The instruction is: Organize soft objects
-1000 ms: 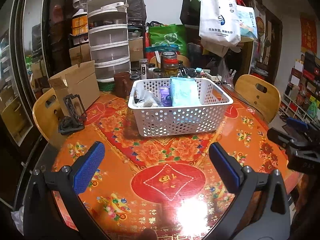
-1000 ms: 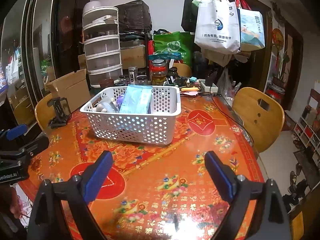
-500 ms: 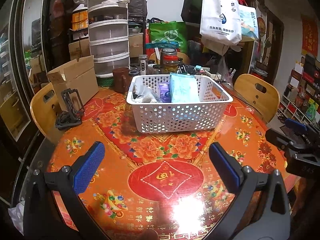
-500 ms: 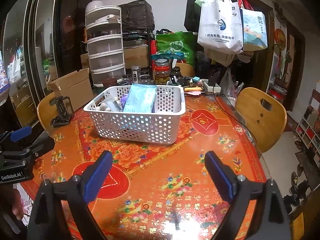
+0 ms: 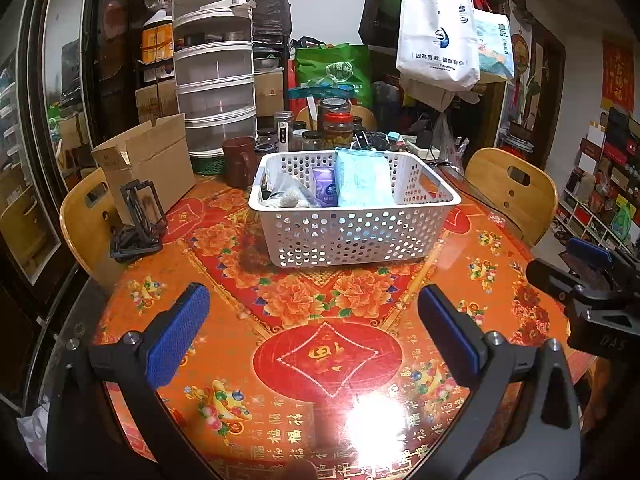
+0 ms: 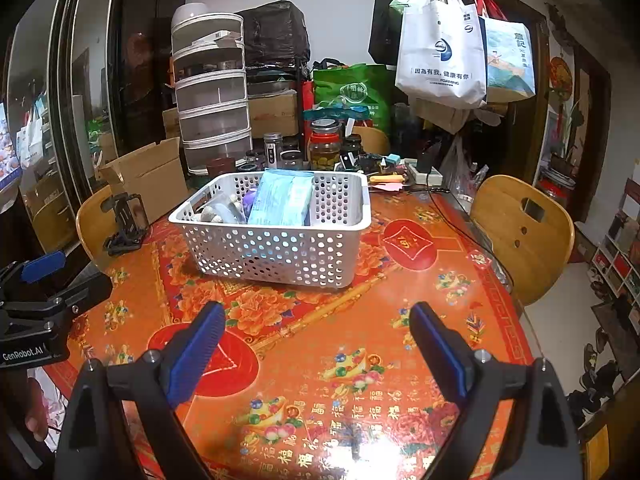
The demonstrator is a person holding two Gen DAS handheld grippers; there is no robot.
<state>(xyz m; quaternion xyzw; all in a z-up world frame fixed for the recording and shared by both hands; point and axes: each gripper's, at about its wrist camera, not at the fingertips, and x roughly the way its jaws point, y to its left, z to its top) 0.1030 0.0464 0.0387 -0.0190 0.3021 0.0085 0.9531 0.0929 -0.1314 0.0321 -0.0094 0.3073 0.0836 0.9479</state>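
A white perforated basket (image 5: pixel 360 236) (image 6: pixel 276 248) stands on the round table with the red and orange floral cloth (image 5: pixel 328 356) (image 6: pixel 360 320). Inside it lean a light blue soft pack (image 5: pixel 362 180) (image 6: pixel 284 198), a small purple pack (image 5: pixel 325 190) and a clear bag with grey-white soft things (image 5: pixel 286 196) (image 6: pixel 220 212). My left gripper (image 5: pixel 314 336) hangs open above the table's near side, well short of the basket, holding nothing. My right gripper (image 6: pixel 316 348) is open too and holds nothing, to the basket's front right.
An open cardboard box (image 5: pixel 152 164), a black folding stand (image 5: pixel 138 220), a brown mug (image 5: pixel 239 162) and jars (image 5: pixel 334 124) crowd the table's back. A stacked drawer tower (image 5: pixel 216 76) rises behind. Wooden chairs (image 5: pixel 512 192) (image 5: pixel 86 216) flank the table. Bags (image 5: pixel 438 32) hang overhead.
Both grippers have drawn back and risen slightly, so the basket looks a little farther and lower. The jaws stay open and the basket's contents have not moved.
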